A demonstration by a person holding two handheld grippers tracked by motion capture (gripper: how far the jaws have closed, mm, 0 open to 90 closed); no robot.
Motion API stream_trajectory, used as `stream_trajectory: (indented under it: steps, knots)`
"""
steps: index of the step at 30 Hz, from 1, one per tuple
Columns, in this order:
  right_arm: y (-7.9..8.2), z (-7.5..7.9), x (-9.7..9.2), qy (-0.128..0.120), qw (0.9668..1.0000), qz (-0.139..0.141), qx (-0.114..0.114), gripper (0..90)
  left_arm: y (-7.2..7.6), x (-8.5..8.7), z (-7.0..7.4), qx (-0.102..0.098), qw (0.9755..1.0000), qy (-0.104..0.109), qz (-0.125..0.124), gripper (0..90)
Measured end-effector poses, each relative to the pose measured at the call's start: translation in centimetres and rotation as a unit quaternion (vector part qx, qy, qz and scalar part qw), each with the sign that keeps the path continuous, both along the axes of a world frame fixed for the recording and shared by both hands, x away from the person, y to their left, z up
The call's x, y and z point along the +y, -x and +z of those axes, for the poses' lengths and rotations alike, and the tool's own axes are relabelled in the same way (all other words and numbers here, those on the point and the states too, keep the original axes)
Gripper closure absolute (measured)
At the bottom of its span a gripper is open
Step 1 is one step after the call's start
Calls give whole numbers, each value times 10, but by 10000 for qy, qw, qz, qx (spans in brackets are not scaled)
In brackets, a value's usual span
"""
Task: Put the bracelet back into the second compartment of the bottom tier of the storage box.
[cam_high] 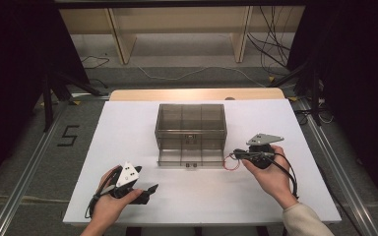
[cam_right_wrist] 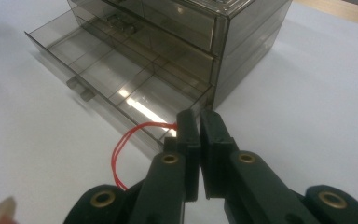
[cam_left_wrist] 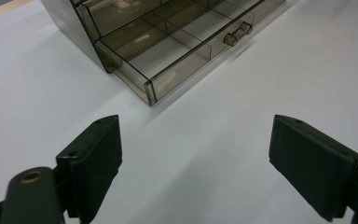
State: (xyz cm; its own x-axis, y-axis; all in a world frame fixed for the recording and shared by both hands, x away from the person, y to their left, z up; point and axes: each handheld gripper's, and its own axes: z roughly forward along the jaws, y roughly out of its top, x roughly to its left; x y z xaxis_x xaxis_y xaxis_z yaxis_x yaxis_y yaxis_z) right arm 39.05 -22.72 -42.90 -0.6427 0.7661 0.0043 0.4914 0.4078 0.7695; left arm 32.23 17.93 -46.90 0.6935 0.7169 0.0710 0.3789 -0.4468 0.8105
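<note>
White table (cam_high: 128,128) (grey floor (cam_high: 39,152) around) bears smoky drawer box (cam_high: 191,127).

You are working in what is looking like a lab or recording bay, not a home. A white table (cam_high: 128,128) is sitting between metal rails (cam_high: 24,167) on a grey carpeted floor, with a taped number five (cam_high: 68,135) marking it. Loose cables (cam_high: 270,49) are trailing behind, black curtains (cam_high: 10,59) are closing both sides, and bare wooden shelving (cam_high: 177,24) is standing at the back.
</note>
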Motion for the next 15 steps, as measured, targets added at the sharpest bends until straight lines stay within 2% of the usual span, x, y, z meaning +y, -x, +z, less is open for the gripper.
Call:
stream_trajectory:
  steps: [15]
  knots:
    - [-3,2,10,-10,10000,85,-19,876,0,0,0,4,10000,5,-4,170]
